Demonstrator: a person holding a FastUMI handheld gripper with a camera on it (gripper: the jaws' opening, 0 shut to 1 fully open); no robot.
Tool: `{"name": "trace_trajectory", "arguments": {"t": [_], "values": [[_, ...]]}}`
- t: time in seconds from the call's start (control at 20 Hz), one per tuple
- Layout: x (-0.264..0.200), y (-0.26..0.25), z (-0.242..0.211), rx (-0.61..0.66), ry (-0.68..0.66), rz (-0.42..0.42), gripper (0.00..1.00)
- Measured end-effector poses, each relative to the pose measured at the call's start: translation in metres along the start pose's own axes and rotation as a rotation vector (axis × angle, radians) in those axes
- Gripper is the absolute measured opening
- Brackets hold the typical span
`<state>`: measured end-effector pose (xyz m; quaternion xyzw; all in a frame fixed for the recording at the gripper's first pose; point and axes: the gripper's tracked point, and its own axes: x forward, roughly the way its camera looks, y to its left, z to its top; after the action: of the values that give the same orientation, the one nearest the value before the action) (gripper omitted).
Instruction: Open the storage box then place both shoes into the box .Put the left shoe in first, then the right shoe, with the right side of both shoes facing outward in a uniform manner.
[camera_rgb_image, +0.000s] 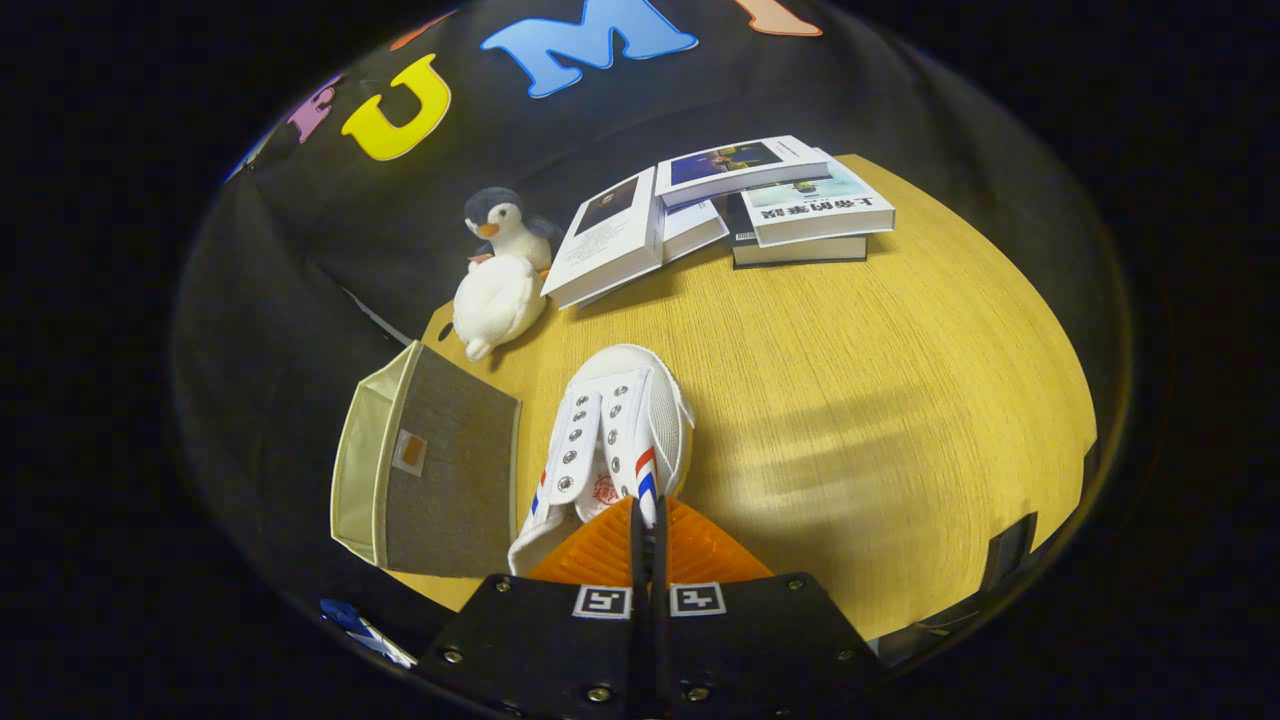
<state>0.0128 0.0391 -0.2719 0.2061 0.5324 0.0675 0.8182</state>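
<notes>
Gripper jaws pressing nearly together, pinching heel collar of white shoe, toe pointing ahead over table. Storage box sitting just left of shoe. Penguin plush, books lying beyond.

Hand-held gripper: black screwed body plates, two square coded markers.

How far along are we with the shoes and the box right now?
Done: the storage box beside the shoe looks open, though its inside is hidden. In hand: the gripper is shut on the white shoe, held above the table, pinched at its rear collar. Left: setting this shoe in the box; I cannot tell which shoe it is.
</notes>
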Motion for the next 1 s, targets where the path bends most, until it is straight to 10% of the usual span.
{"name": "trace_trajectory", "arguments": {"t": [1.0], "values": [[-0.04, 0.15, 0.043, 0.077, -0.063, 0.338, 0.0]]}}
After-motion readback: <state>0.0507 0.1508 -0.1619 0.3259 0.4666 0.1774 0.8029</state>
